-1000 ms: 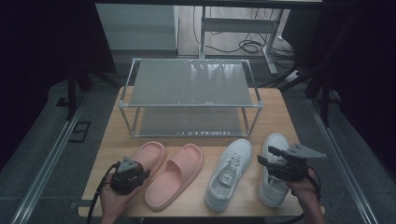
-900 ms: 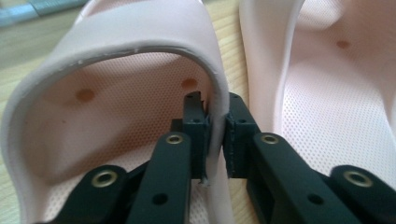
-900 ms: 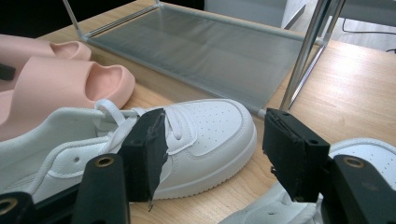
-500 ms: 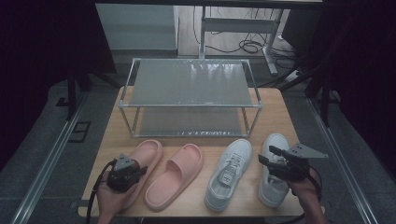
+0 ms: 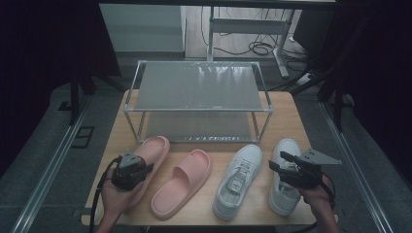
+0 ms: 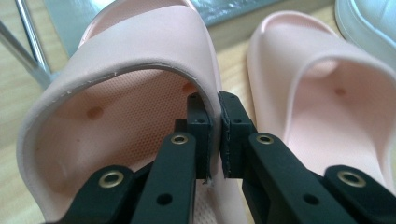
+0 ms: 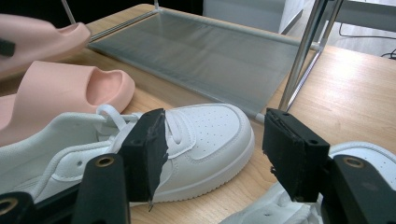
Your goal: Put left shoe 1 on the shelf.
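Our left hand-held gripper (image 6: 214,135) has pinched the strap of the left pink slide (image 6: 140,70), at the left front of the counter (image 5: 286,111).

Its jaws have just been closing, and in the left gripper view we see one pad inside the strap and the other outside, clenched on its inner side wall. We judge the slide light and foamy: the strap should bend a little but spring back, and its matte skin ought not to slip, so this thick band is a fair place to hold, near the sole to limit swinging. The other pink slide (image 5: 182,182) lies just beside it, toes toward the two-tier rack (image 5: 197,87). Our right hand-held gripper (image 7: 212,154) hangs with jaws released, nothing between them, above the two white sneakers (image 5: 240,179).
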